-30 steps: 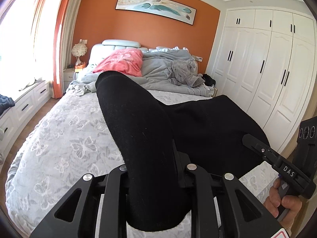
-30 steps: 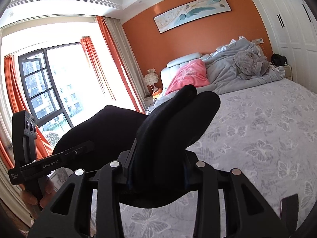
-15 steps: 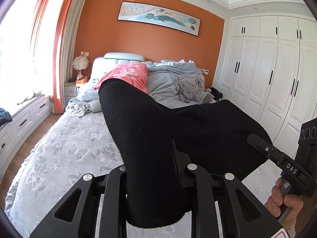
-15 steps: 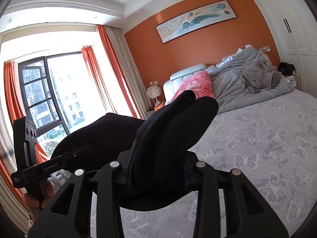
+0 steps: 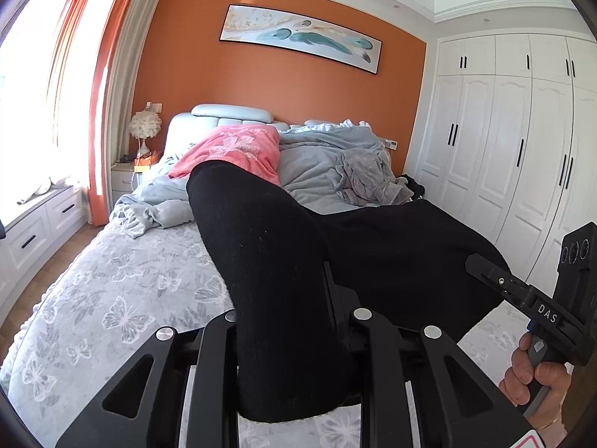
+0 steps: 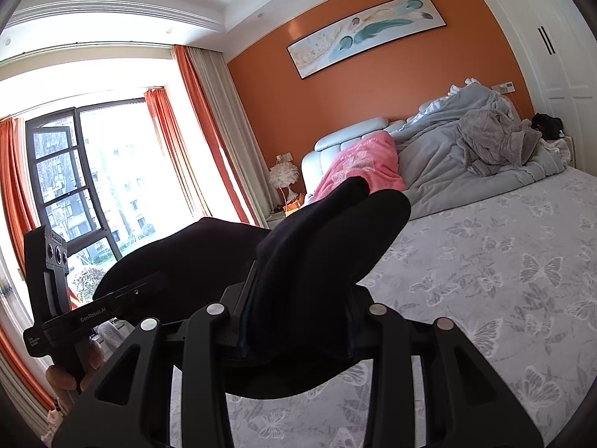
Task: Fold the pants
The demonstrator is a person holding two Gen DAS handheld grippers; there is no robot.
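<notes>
The black pants fill the middle of both wrist views and hide the tips of each tool, so where the pads end cannot be made out. The left tool pinches one bunched end of the cloth, which rises in a thick fold ahead of it. The right tool pinches the other end, a doubled lobe standing up beyond its jaws. Between the two tools the pants stretch as a dark band – their long axis runs from one tool across to the other, crosswise to the bed beneath. The lower edge of the cloth is cut off behind the tool frames – whether it touches the butterfly sheet cannot be told. Ahead of both tools lie a pink blanket and a crumpled grey duvet.
</notes>
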